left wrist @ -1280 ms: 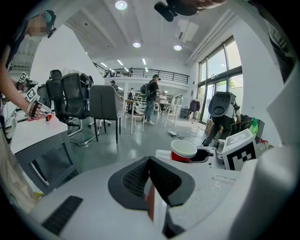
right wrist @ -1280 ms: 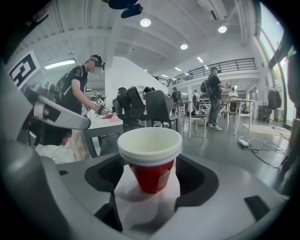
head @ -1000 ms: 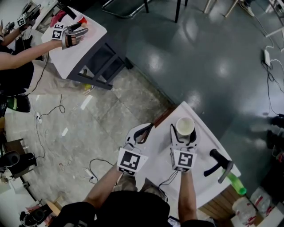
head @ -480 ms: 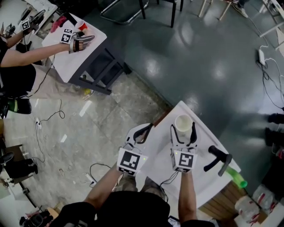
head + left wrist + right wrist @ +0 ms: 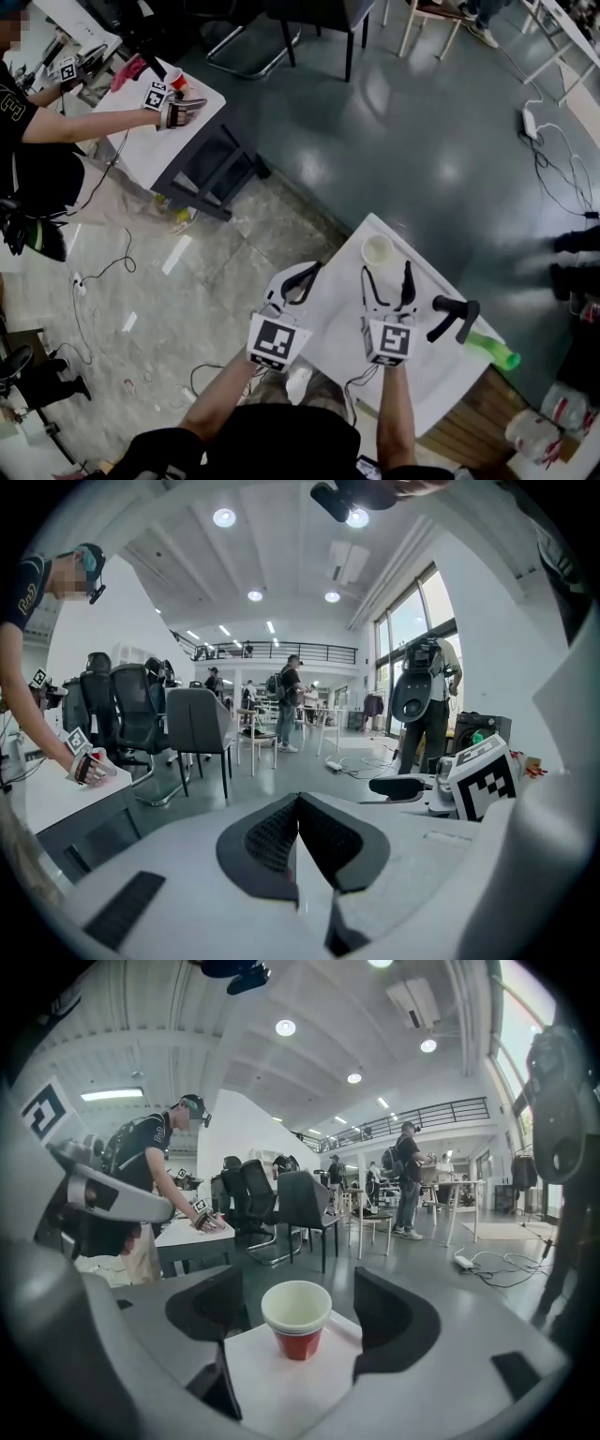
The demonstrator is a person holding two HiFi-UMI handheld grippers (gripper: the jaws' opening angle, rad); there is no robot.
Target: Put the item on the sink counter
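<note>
A red paper cup [image 5: 297,1321] with a white inside stands upright on the white table [image 5: 281,1387]. In the head view the cup [image 5: 378,249] is near the table's far corner. My right gripper [image 5: 386,273] is open just behind the cup, its jaws standing either side without touching it. My left gripper [image 5: 315,269] hovers over the table's left edge. In the left gripper view its jaws meet, shut on nothing, and the right gripper's marker cube [image 5: 483,778] shows at the right.
A black faucet-like handle [image 5: 452,316] and a green bottle [image 5: 493,352] sit at the table's right end. Far left, another person works with grippers at a second white table [image 5: 155,141]. Chairs [image 5: 309,19] stand on the grey floor beyond.
The right gripper has let go of the cup and drawn back; the cup now stands alone on the table ahead of the open jaws. The left gripper has hardly moved.
</note>
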